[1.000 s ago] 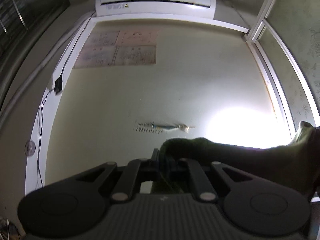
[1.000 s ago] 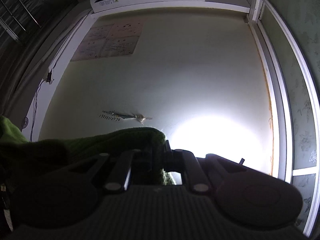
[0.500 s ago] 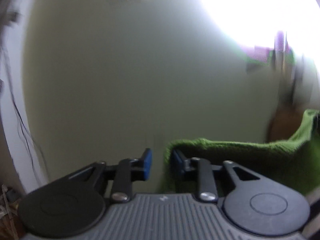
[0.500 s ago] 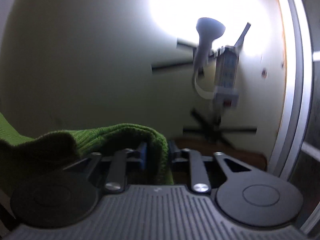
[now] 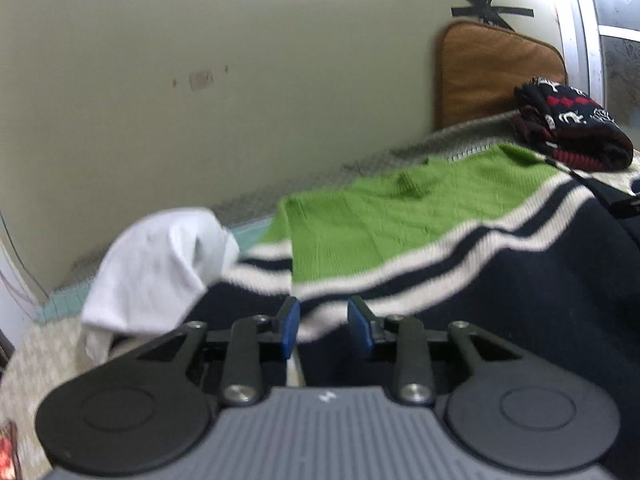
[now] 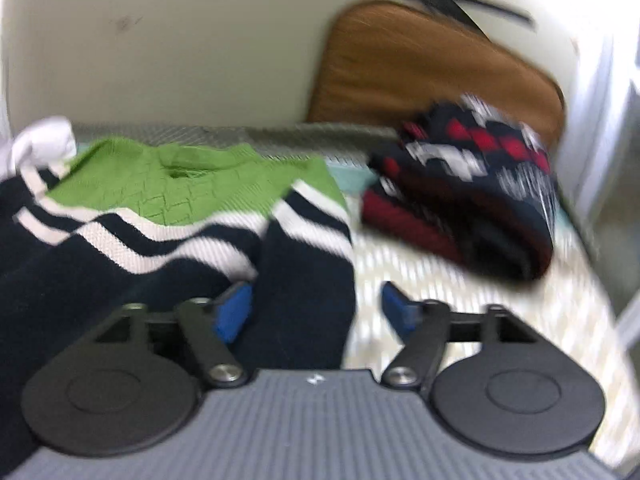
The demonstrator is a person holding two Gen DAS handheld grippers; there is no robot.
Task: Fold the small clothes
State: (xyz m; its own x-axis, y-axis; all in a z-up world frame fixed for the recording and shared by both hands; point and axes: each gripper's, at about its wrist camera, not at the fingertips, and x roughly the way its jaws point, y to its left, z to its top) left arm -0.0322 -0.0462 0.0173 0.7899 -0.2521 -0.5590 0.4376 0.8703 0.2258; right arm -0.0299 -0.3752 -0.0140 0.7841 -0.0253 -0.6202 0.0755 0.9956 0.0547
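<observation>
A small knit sweater, green (image 5: 400, 216) on top with white and navy stripes and a navy body, lies spread on the bed. It also shows in the right wrist view (image 6: 160, 200). My left gripper (image 5: 323, 328) is open just above the striped part of the sweater, nothing between its blue pads. My right gripper (image 6: 316, 312) is open wide over the navy sleeve (image 6: 308, 300) at the sweater's right edge, with the sleeve lying between the fingers but not pinched.
A folded dark garment with red and white pattern (image 6: 464, 196) lies on the bed at the right, also in the left wrist view (image 5: 572, 128). A white cloth (image 5: 156, 264) lies at the left. A brown cushion (image 6: 432, 68) leans on the pale wall.
Both grippers held the green sweater up toward the wall and ceiling. Now both have swung down over the bed, opened and let the sweater go; it lies spread out.
</observation>
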